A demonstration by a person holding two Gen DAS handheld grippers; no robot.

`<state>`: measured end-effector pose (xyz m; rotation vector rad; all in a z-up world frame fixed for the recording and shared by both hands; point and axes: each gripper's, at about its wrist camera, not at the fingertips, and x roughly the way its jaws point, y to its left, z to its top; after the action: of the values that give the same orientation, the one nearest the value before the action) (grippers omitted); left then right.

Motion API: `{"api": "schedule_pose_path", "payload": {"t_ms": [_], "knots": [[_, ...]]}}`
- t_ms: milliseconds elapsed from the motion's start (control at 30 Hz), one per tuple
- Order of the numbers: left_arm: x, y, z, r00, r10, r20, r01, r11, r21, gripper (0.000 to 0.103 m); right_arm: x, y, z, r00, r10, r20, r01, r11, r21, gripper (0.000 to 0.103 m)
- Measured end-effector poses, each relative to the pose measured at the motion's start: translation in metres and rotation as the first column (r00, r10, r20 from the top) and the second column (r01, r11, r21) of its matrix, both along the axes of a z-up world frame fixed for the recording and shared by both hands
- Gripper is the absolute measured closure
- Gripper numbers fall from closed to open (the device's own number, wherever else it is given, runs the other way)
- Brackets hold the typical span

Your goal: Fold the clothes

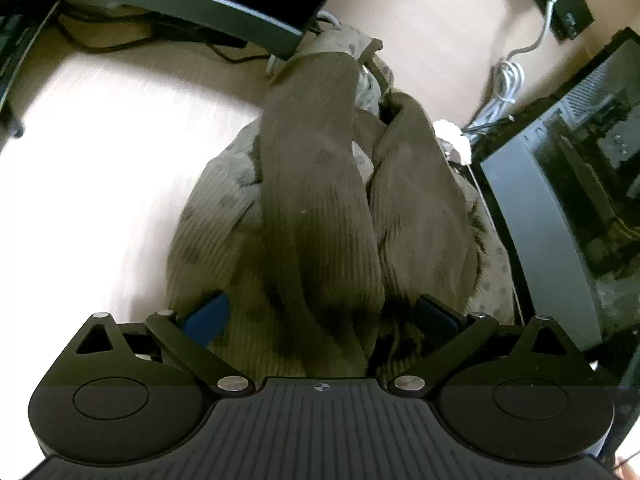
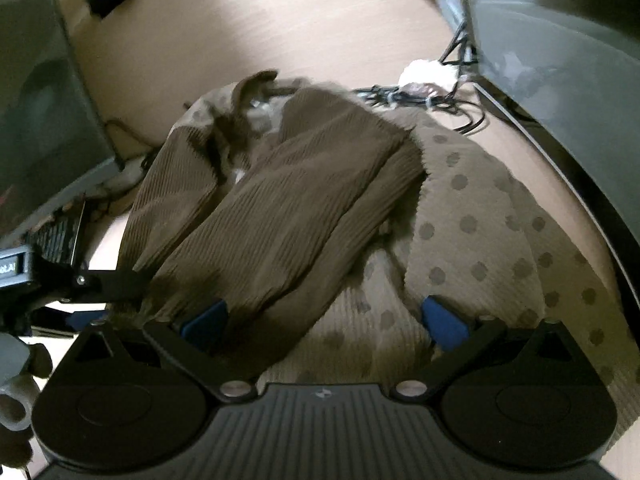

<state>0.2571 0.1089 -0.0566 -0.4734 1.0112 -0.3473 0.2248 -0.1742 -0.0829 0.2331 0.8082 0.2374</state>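
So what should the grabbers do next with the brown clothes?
Probably close both on the cloth. The left gripper and right gripper are open, each with the bunched brown ribbed garment between its fingers, on the dotted cloth. Nothing looks folded flat yet.

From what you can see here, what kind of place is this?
Probably a home or office computer desk: a wooden desk, dark monitors and bundled cables surround the brown garment.
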Motion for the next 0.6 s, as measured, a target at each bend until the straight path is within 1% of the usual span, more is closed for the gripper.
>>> {"api": "schedule_pose_path", "payload": {"t_ms": [67,200,300,367,400,467,567,600], "knots": [[-0.012,0.008,0.000,1.000,-0.008,-0.002,0.008,1.000,-0.016,0.002,-0.008,0.007,0.001,0.999,0.044,-0.004,-0.044,0.999,-0.015,0.000],[-0.042,0.021,0.002,1.000,-0.017,-0.023,0.016,0.999,-0.035,0.002,-0.034,0.017,0.003,0.991,0.133,-0.020,-0.133,0.991,-0.001,0.000],[-0.071,0.030,0.006,0.997,-0.064,-0.051,0.063,0.998,-0.025,0.001,-0.062,0.022,0.005,0.977,0.212,-0.038,-0.212,0.977,0.013,0.000],[-0.090,0.037,0.010,0.991,-0.097,-0.087,0.095,0.995,-0.029,0.001,-0.082,0.025,0.007,0.966,0.254,-0.049,-0.254,0.967,0.019,0.000],[-0.098,0.040,0.012,0.988,-0.113,-0.105,0.111,0.993,-0.028,0.001,-0.092,0.027,0.007,0.964,0.260,-0.051,-0.260,0.966,0.009,0.000],[-0.106,0.045,0.016,0.984,-0.132,-0.116,0.130,0.991,-0.026,0.001,-0.109,0.036,0.007,0.965,0.258,-0.047,-0.260,0.965,-0.027,0.000],[-0.102,0.050,0.029,0.991,-0.124,-0.043,0.122,0.992,-0.037,0.002,-0.120,0.054,0.005,0.973,0.228,-0.029,-0.230,0.965,-0.124,0.000],[-0.096,0.048,0.030,0.993,-0.116,-0.037,0.115,0.993,-0.031,0.002,-0.120,0.059,0.004,0.977,0.212,-0.024,-0.214,0.965,-0.154,0.000]]}}
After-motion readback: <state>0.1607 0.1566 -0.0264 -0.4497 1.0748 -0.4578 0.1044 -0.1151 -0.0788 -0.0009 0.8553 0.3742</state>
